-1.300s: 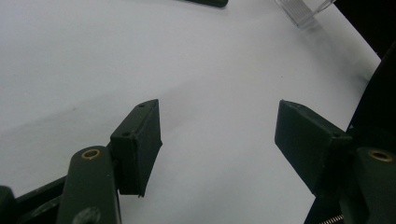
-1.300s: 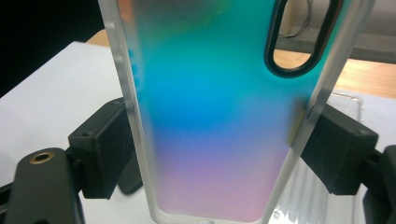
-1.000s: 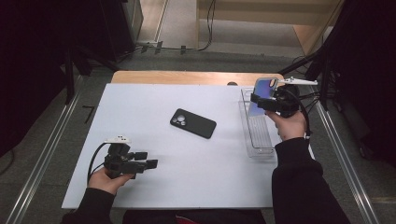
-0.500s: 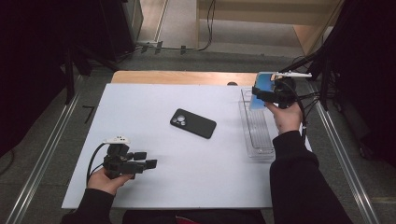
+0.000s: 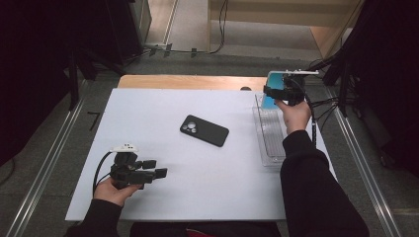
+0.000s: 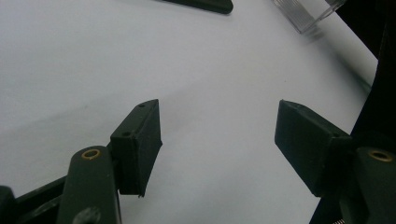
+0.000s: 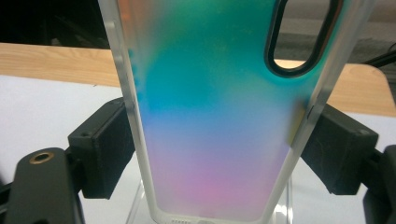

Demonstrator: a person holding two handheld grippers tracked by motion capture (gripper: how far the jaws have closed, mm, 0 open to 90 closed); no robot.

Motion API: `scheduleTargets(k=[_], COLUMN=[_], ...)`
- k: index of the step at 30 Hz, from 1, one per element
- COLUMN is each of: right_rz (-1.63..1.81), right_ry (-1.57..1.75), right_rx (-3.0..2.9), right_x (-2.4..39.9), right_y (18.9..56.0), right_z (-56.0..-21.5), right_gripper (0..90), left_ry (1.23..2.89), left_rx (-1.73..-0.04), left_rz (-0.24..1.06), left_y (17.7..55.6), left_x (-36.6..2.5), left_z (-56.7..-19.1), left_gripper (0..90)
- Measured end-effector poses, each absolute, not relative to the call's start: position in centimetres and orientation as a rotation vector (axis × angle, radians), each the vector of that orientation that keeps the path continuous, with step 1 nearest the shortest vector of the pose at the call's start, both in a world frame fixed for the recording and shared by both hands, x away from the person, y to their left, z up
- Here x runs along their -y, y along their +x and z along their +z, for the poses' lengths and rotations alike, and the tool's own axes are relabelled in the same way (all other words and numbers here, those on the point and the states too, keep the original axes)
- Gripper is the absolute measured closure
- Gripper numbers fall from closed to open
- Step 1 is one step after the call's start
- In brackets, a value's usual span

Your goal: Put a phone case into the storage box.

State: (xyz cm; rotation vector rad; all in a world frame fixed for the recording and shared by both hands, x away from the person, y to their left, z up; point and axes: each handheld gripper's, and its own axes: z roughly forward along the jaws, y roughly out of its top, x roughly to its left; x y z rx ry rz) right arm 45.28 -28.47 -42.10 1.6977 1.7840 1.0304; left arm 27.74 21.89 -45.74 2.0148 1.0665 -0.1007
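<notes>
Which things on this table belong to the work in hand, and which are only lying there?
In the work:
- iridescent translucent phone case, clamped in the right hand-held gripper
- clear plastic tray beneath it
- black smartphone, probably meant for the case

Lying about:
- left hand-held gripper, open and idle on the white table
- cables on the floor

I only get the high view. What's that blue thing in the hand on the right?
Observer: It's a phone case, rainbow-tinted, with a black-rimmed camera hole near its top.
Operator: Is it being squeezed?
Observer: Yes, the right gripper has a jaw pressed on each long edge.
Operator: And the other gripper, is it holding something?
Observer: No, the left gripper is open with bare white table between its jaws.
</notes>
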Motion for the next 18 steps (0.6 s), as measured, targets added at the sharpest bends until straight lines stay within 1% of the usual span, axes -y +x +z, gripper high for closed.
scheduleTargets(k=[7,15,18], right_rz=[1.021,0.992,0.986], right_ry=[1.734,1.776,1.760], right_rx=[-1.764,-1.775,-1.771], right_x=[28.8,28.4,28.1], right_y=[47.0,48.0,48.0], right_z=[-43.8,-45.5,-45.7], right_gripper=[15.2,15.1,14.9], left_ry=[2.013,2.023,2.021], left_rx=[-1.077,-1.069,-1.070], left_rz=[-0.103,-0.112,-0.119], left_y=[27.9,27.9,27.9], left_x=[-22.1,-22.0,-21.9], left_z=[-45.8,-45.9,-46.0], left_gripper=[31.3,31.3,31.3])
